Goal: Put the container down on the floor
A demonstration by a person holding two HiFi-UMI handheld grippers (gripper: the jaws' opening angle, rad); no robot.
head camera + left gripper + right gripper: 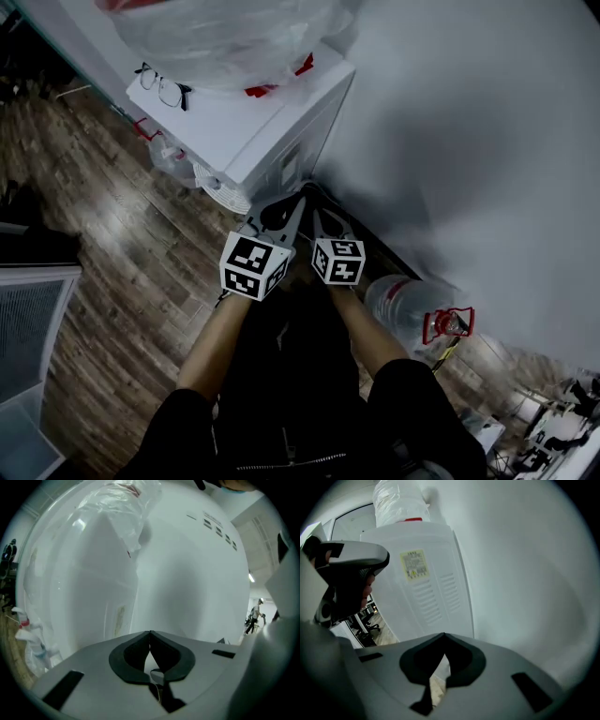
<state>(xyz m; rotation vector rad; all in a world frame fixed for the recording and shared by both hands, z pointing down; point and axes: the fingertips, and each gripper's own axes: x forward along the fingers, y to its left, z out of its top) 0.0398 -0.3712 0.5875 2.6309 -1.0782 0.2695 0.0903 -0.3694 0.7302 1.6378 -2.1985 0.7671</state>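
Note:
A large clear water container with a red handle rests on the floor by the white wall, to the right of my arms. Both grippers are held side by side in front of me, pointing at the gap between the white dispenser and the wall. My left gripper is shut with nothing in it, its tips meeting in the left gripper view. My right gripper is also shut and empty, its tips touching in the right gripper view. Neither gripper touches the container.
A plastic-wrapped bottle sits on top of the dispenser, with a pair of glasses beside it. The dispenser's back panel carries a label. Spray bottles stand at its left side. Wood floor spreads to the left.

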